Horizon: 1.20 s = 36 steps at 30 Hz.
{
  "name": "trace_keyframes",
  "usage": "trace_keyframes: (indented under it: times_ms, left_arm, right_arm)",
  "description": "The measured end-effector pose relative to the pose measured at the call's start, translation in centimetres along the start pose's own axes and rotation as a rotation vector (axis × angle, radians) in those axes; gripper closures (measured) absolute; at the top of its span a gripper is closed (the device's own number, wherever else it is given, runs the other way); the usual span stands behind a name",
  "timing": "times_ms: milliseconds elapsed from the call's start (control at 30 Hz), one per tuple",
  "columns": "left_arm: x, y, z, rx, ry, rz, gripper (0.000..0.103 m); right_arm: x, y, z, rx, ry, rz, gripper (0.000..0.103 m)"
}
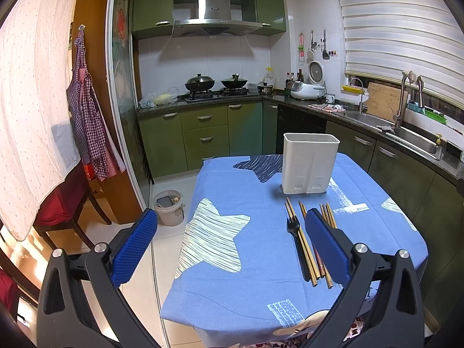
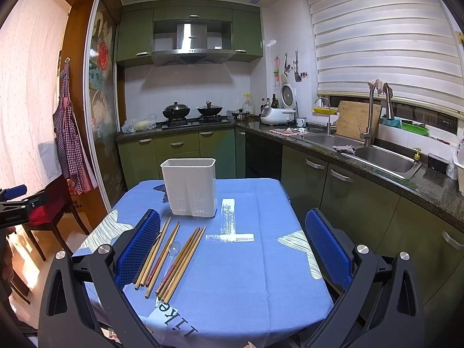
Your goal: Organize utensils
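Chopsticks near table edge; right tongs wide

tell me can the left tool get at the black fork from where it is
Probably yes: the left tool is open and empty, and the black fork lies uncovered on the tablecloth, though chopsticks lie tight alongside it.
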<state>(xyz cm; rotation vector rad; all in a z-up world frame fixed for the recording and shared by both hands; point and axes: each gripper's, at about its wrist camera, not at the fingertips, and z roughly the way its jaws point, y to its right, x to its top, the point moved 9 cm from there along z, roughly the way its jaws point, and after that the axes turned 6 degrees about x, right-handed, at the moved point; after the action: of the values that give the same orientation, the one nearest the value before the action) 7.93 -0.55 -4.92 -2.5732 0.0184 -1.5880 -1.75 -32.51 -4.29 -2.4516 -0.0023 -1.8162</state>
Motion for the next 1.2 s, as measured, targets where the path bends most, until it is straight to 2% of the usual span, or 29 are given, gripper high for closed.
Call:
trace_keyframes:
  times_ms: [567, 1200]
  left_arm:
    - [-0.2, 0.0, 0.1, 0.001, -0.003, 0.001, 0.006]
    - [-0.7, 0.1, 0.2, -0.001, -0.008, 0.002, 0.006]
  right_arm:
    - [0.0, 0.0, 0.0, 0.002, -0.003, 0.001, 0.004]
    - [-1.7, -0.1, 0.9, 0.001, -0.009, 0.002, 0.004]
